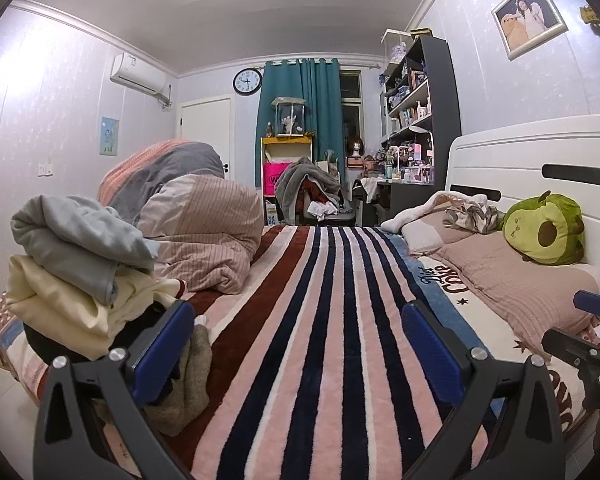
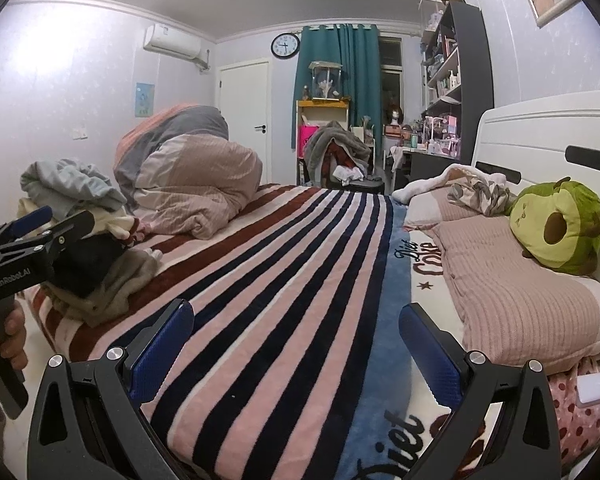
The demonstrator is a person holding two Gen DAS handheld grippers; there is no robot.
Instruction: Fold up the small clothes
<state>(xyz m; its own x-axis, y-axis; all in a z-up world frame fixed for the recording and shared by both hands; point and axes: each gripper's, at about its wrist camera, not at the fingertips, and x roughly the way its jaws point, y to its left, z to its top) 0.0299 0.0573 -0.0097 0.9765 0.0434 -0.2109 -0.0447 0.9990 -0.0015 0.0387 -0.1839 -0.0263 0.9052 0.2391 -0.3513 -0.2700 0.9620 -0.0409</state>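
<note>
A heap of small clothes [image 1: 80, 280] lies at the bed's near left: a grey-blue top, a cream garment, something black and an olive-brown piece. It also shows in the right wrist view [image 2: 84, 248]. My left gripper [image 1: 300, 340] is open and empty over the striped blanket [image 1: 320, 320], its left finger just beside the heap. My right gripper [image 2: 296, 344] is open and empty over the blanket's near edge [image 2: 280, 280]. The left gripper also shows from the side in the right wrist view [image 2: 40, 224], next to the heap.
A bundled pink and grey duvet [image 1: 188, 216] sits behind the heap. Pillows [image 1: 520, 280] and a green avocado plush [image 1: 544, 228] lie along the white headboard [image 1: 540, 152] at right. A chair piled with clothes [image 1: 308, 188], shelves and a desk stand beyond the bed's far end.
</note>
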